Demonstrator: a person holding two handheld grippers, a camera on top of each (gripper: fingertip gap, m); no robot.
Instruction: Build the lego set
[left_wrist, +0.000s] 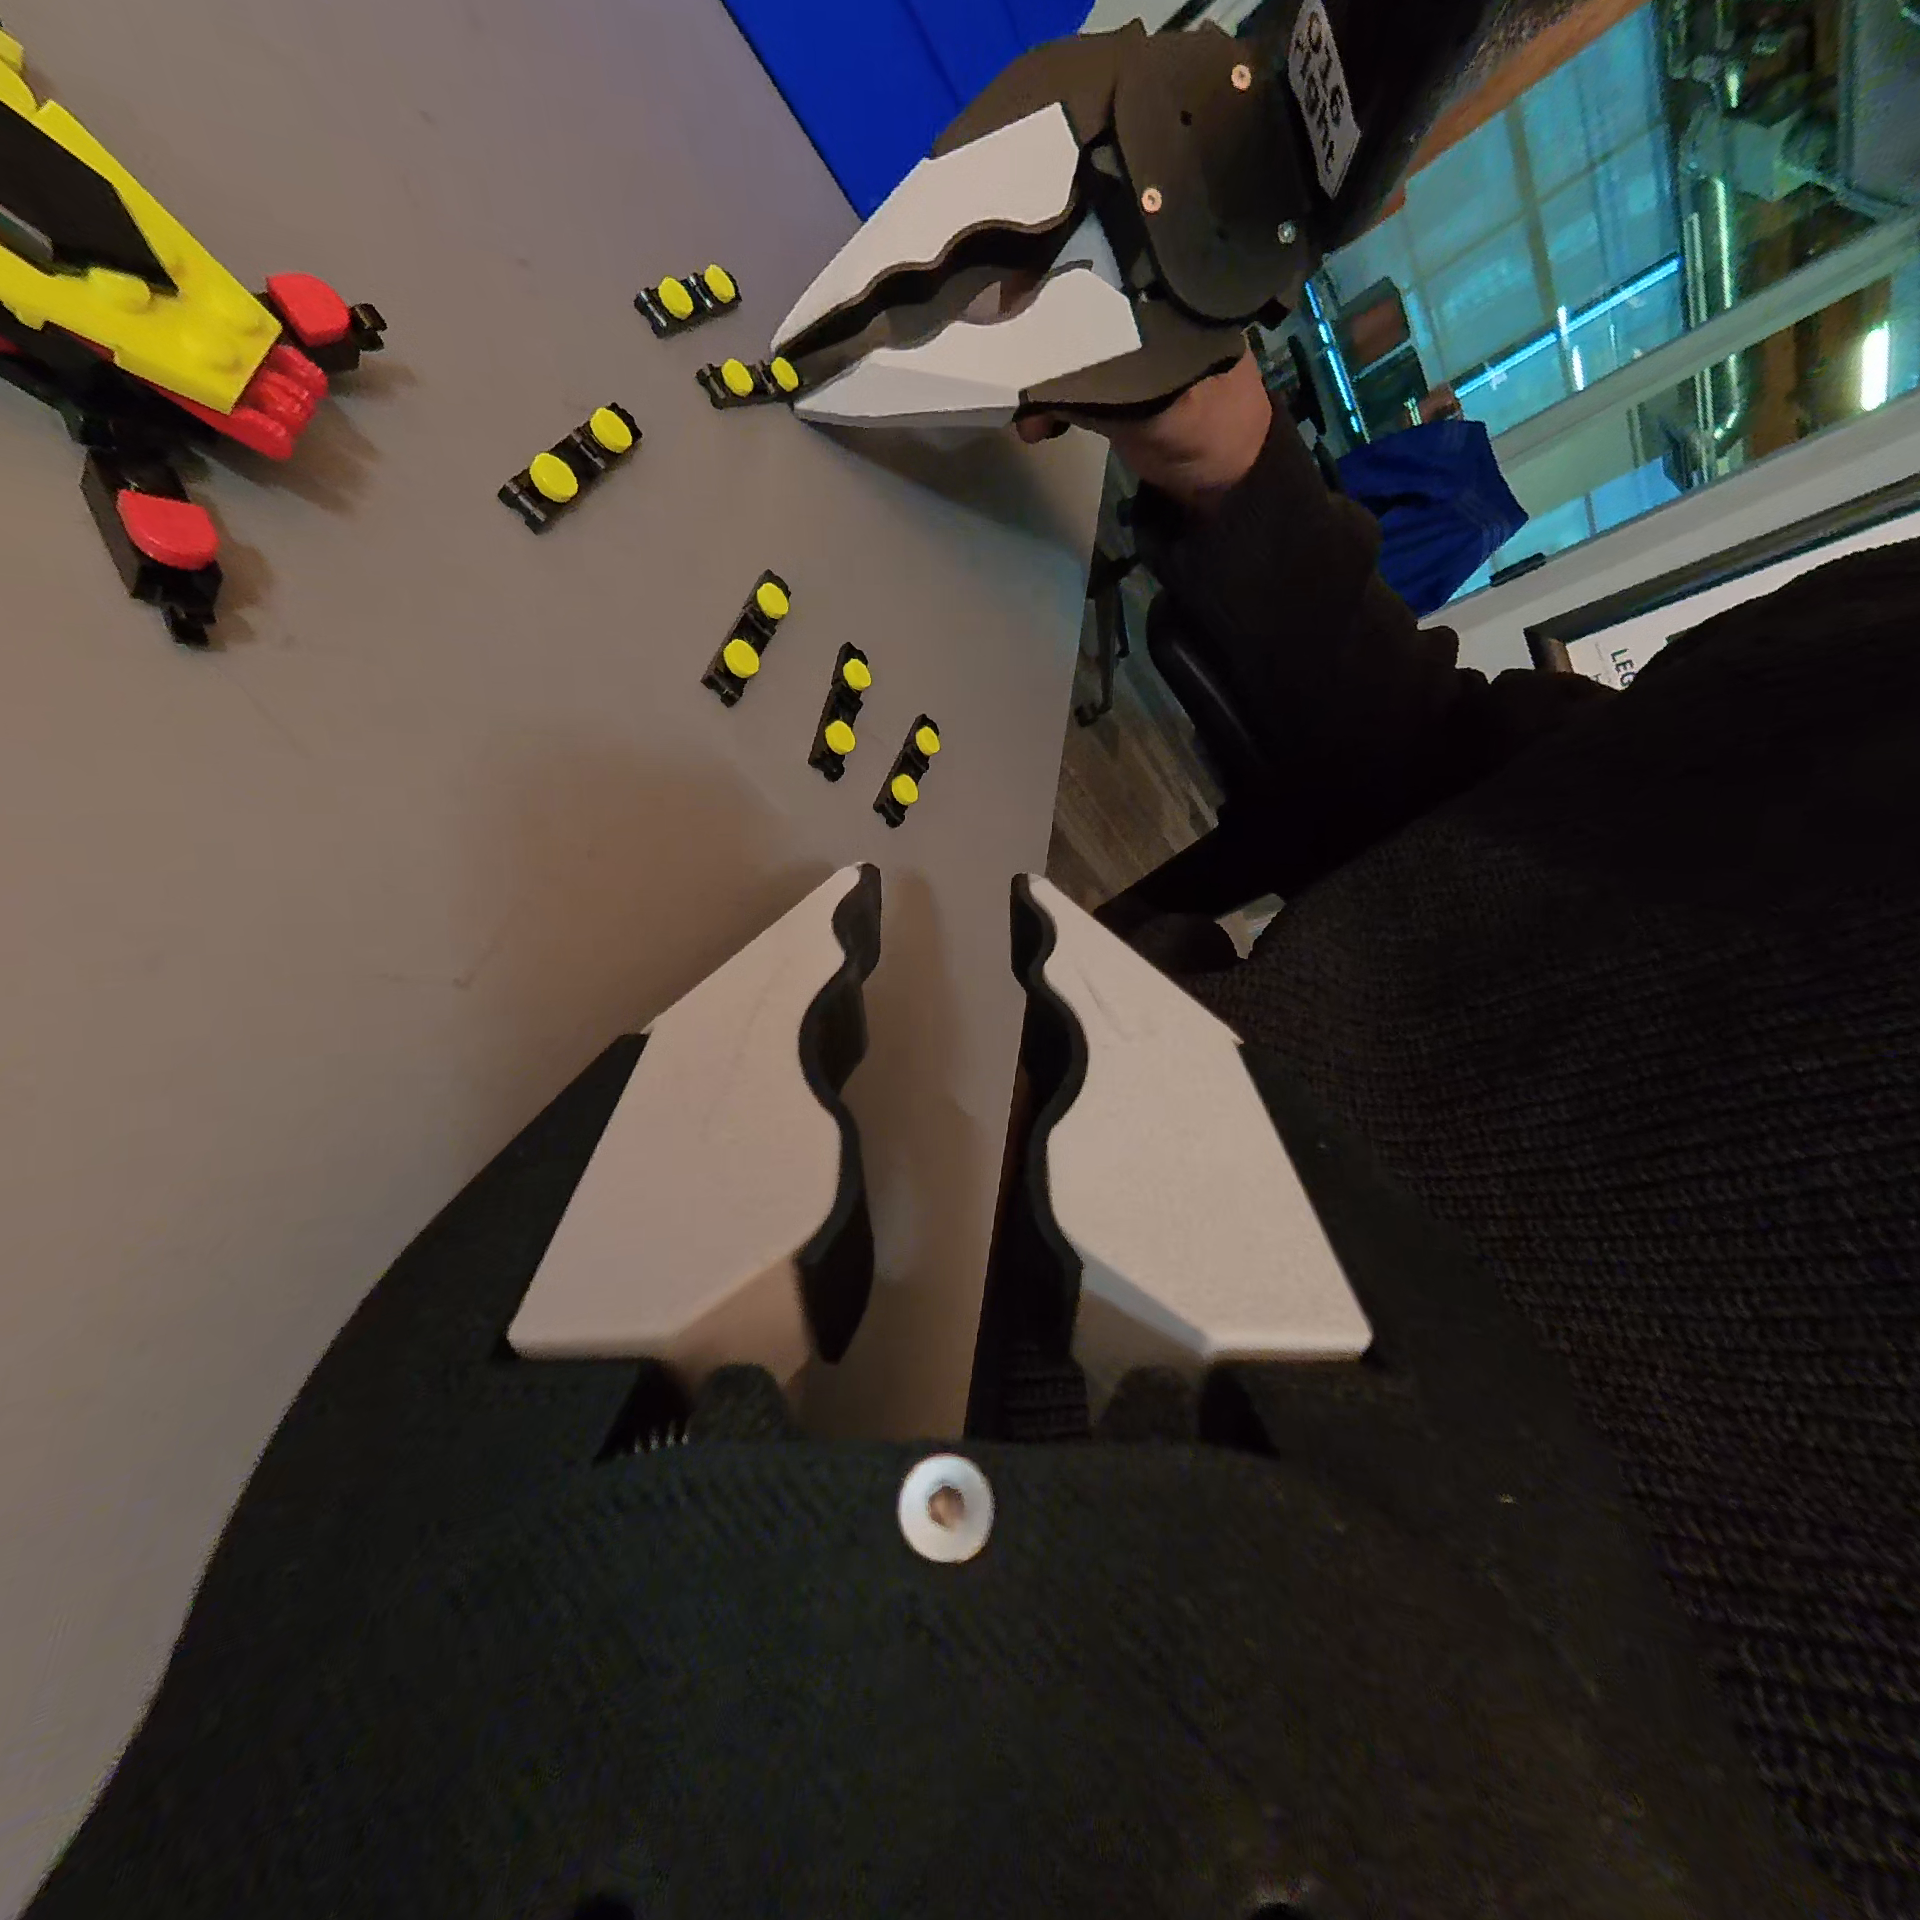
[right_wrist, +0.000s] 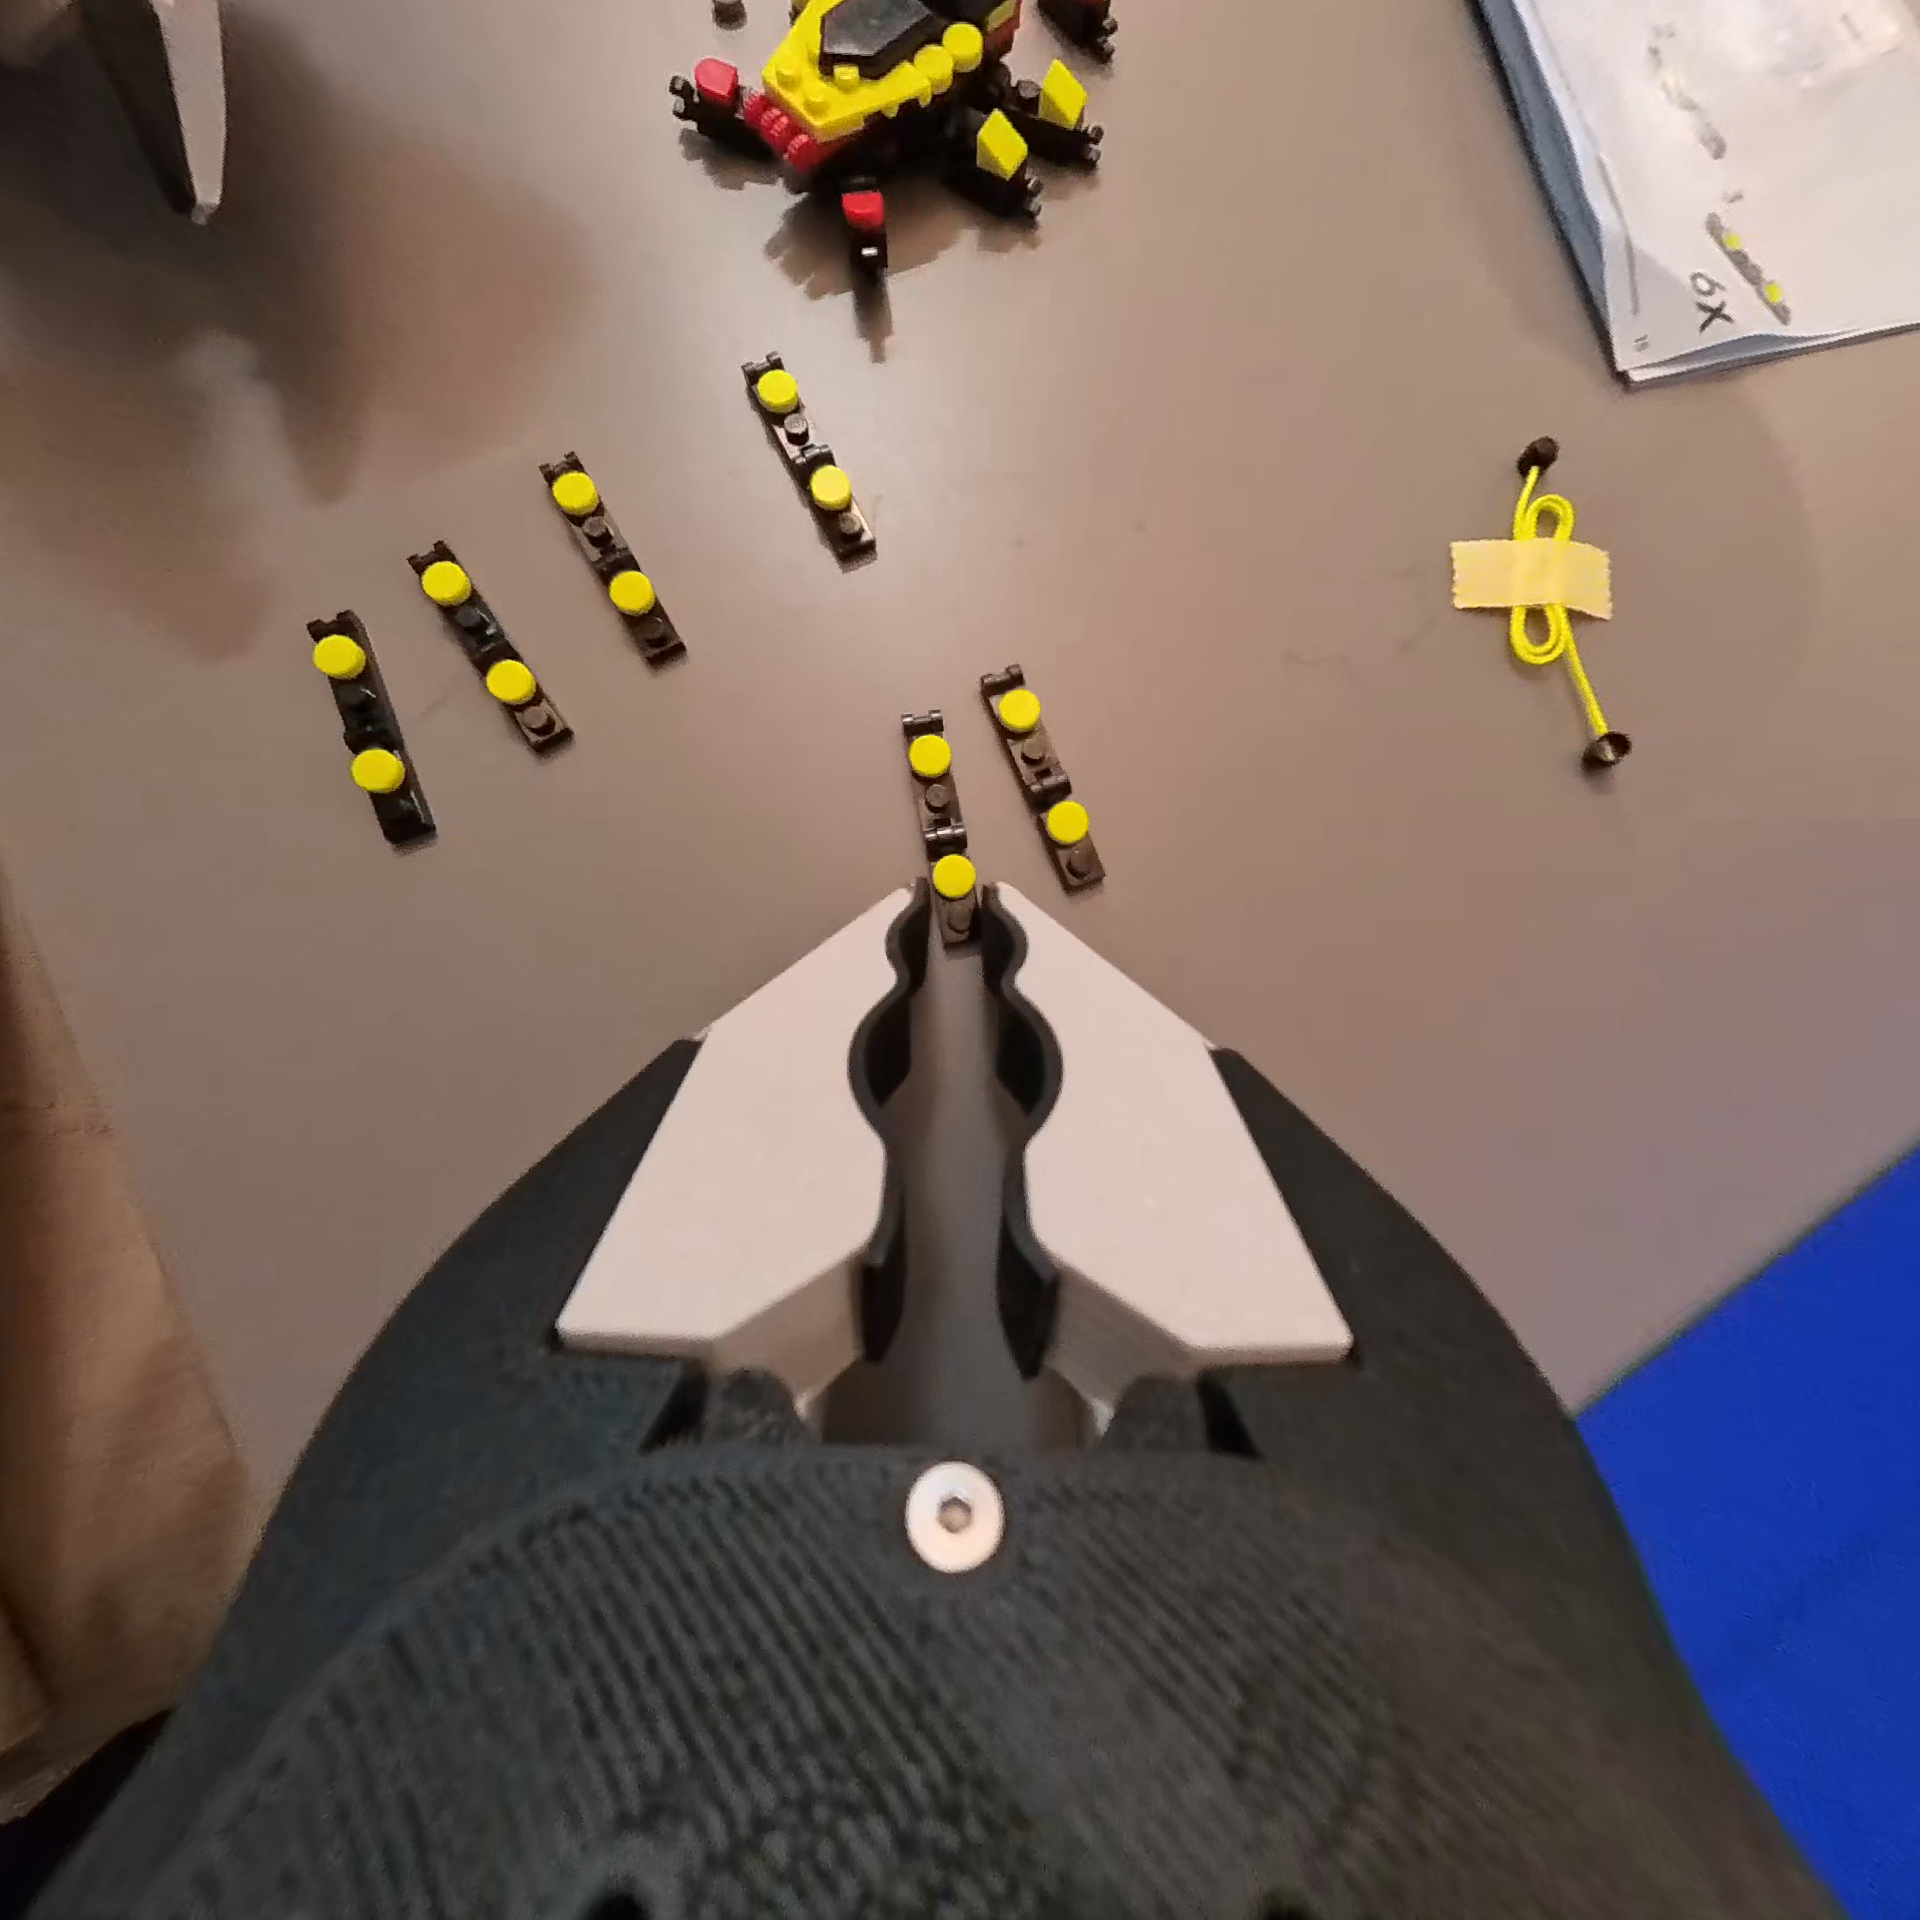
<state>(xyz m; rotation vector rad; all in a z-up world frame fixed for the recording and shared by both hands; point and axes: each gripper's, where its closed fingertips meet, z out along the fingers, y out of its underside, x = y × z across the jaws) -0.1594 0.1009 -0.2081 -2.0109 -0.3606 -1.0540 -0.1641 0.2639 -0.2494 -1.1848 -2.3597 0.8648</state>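
A grey counter (right_wrist: 1299, 935) carries the lego parts, with a blue surface beyond its edge.

The right tool (right_wrist: 954, 896) has its two tips on either side of the near end of a black strip with two yellow round studs (right_wrist: 940, 821); they look closed lightly on it, though contact is hard to confirm. Just right of its tips lies a second strip (right_wrist: 1042, 777). Four more strips lie ahead and to its left, well apart. Farther ahead stands the yellow, black and red model (right_wrist: 883, 94). To the right lie a yellow cord held by tape (right_wrist: 1538, 582) and an instruction booklet (right_wrist: 1704, 177).

The left tool (left_wrist: 945, 883) is released and holds nothing; it hovers over the counter edge, with strips just ahead.
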